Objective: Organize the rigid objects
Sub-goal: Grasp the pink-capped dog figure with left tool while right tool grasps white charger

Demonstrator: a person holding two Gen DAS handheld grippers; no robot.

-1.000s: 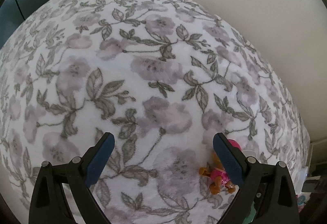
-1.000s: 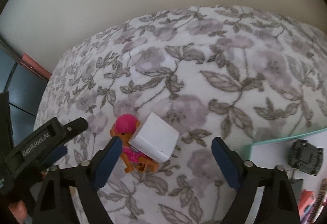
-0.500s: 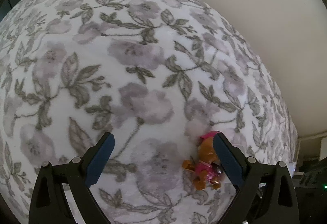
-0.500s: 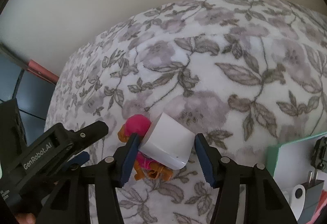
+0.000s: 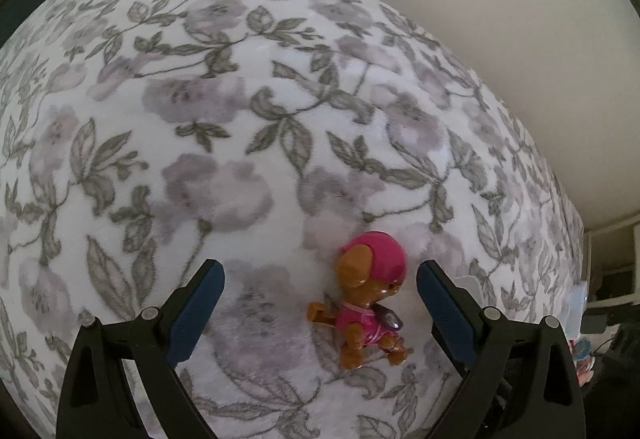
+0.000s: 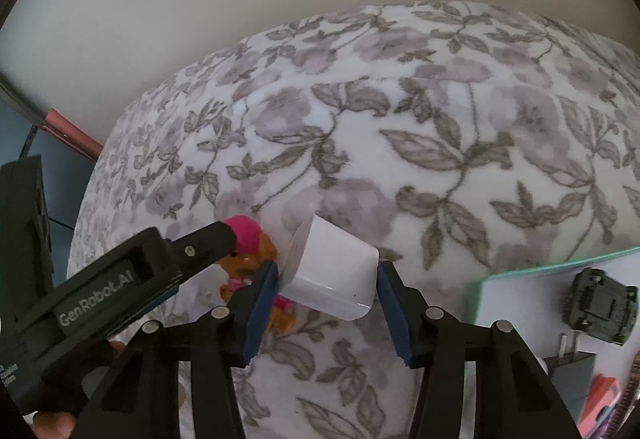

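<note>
A small brown toy dog in a pink cap and pink suit [image 5: 370, 299] lies on the floral blanket [image 5: 224, 127]. My left gripper [image 5: 318, 289] is open, its blue pads on either side of the toy, not touching it. In the right wrist view my right gripper [image 6: 326, 287] is shut on a white cube-shaped charger block [image 6: 334, 273], held just above the blanket beside the toy dog [image 6: 248, 259]. The left gripper's black arm [image 6: 120, 279] covers part of the toy there.
A shallow tray with a mint-green rim [image 6: 556, 265] sits at the right, holding a dark toy car [image 6: 600, 305] and other small items. A wall rises behind the bed. A pink-brown bed frame edge [image 6: 72, 133] shows at the left.
My right gripper closed from wide open onto the white block. My left gripper moved in so the toy dog now lies between its open fingers.
</note>
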